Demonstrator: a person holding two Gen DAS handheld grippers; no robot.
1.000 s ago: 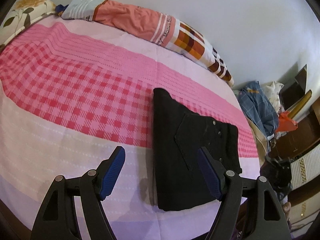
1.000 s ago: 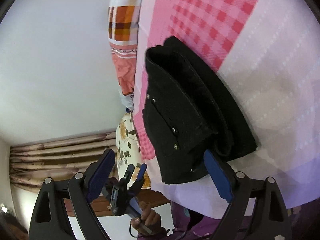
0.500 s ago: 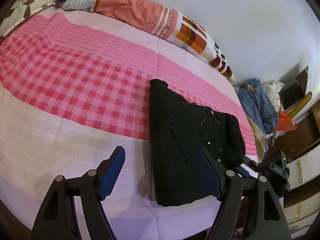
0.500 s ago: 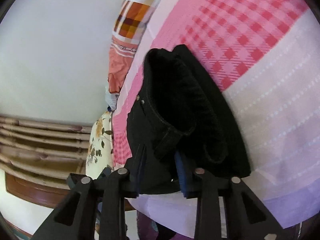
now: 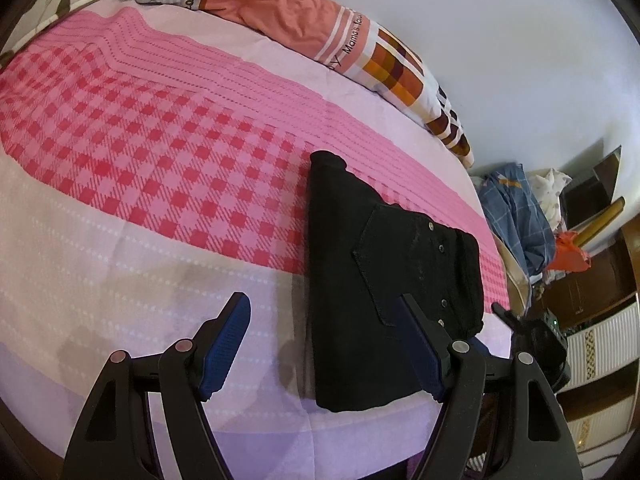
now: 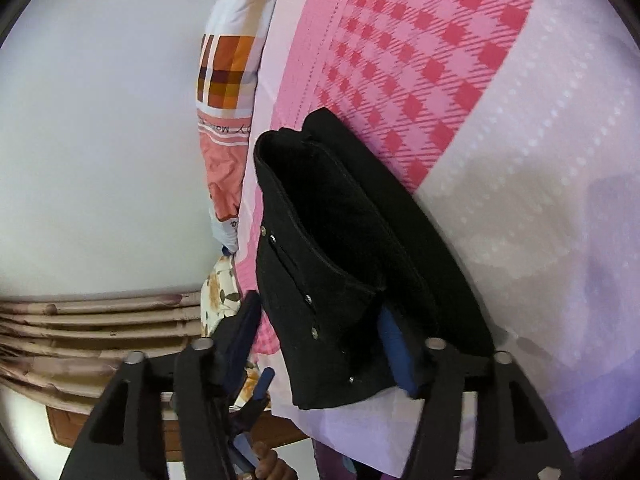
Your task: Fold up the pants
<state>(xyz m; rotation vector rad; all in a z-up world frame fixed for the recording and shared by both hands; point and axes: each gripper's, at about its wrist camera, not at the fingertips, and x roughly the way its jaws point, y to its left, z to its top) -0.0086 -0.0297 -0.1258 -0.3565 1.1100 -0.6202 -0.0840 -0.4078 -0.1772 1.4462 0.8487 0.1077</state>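
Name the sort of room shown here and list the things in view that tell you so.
Most likely a home bedroom: a bed with a pink checked bedspread, a long patterned pillow against the wall, and folded black pants lying on the bedspread.

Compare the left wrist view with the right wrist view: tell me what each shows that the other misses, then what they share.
Only the left wrist view shows the left gripper open above the bedsheet, plus a clothes pile beside the bed. Only the right wrist view shows the right gripper, jaws part open around the waistband, and a curtain. Both show the folded black pants and the patchwork pillow.
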